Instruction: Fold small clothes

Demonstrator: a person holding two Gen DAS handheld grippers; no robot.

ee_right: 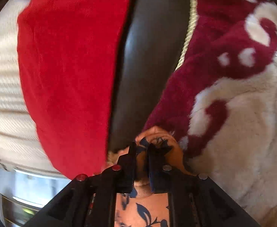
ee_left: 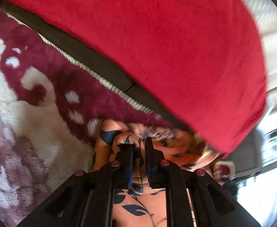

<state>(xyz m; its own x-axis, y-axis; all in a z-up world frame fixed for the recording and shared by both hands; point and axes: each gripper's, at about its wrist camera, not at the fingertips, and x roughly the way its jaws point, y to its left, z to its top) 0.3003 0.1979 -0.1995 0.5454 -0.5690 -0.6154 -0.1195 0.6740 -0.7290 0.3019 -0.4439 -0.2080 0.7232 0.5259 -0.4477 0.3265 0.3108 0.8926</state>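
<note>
The small garment (ee_left: 138,208), a peach-orange cloth with dark blue leaf print, is pinched at two places, one in each tool. In the left wrist view it fills the lower middle of the picture, at about 6 o'clock, and a bunched fold of it stands between the fingers of the left tool (ee_left: 138,143), whose jaws are narrow and pressed on the cloth. In the right wrist view the same garment (ee_right: 142,210) lies under the right tool (ee_right: 141,145), whose jaws are also narrow and closed on a gathered fold of it. Just beyond the fold, a fluffy blanket (ee_left: 34,94) in dark red and cream spreads toward 9 o'clock in the left view and toward 3 o'clock in the right view (ee_right: 242,113). Beside it runs a dark brown leather-like surface (ee_right: 149,66) with a pale braided cord (ee_right: 189,28) along its edge. A bright red cloth (ee_left: 166,47) covers the area from 12 to 3 o'clock in the left view, and lies at 9 to 11 o'clock in the right view (ee_right: 72,66). A cream ribbed fabric (ee_right: 4,94) lies beyond the red cloth. Both pictures are blurred.
</note>
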